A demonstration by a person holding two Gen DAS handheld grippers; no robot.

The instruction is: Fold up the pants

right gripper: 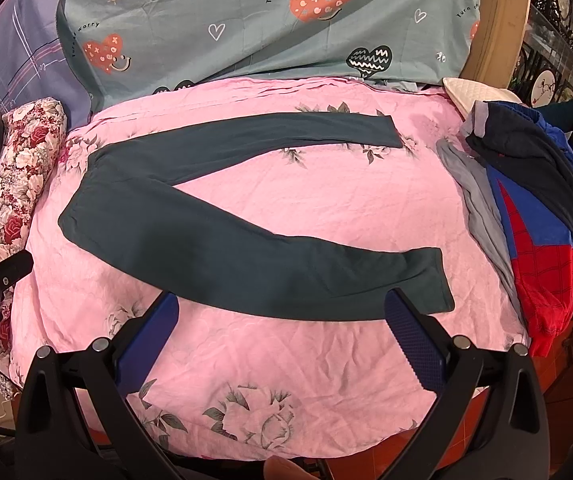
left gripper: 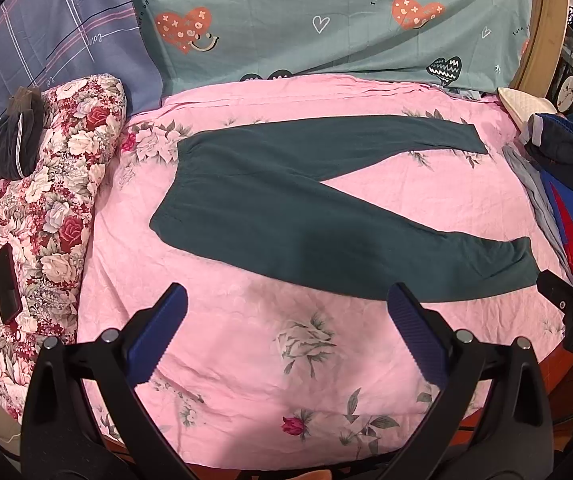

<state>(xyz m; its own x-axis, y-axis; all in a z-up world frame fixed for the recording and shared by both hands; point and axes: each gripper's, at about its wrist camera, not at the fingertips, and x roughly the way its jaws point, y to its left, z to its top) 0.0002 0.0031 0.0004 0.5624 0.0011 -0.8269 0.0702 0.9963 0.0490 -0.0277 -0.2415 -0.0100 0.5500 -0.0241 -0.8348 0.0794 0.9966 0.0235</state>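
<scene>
Both grippers, left [left gripper: 286, 332] and right [right gripper: 282, 338], gape empty; the pants [left gripper: 278, 216] look soft and limp, best pinched at cuff and waistband.

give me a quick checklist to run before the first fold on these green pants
1. Pants spread flat on the pink sheet, legs apart in a V: ok.
2. Left hand-held gripper open and empty: ok.
3. Right hand-held gripper open and empty: ok.
4. Near leg cuff clear of the clothes pile: ok, sheet shows between them.
5. Waistband clear of the floral quilt: ok.
6. Anything under the pants: cannot tell.
</scene>
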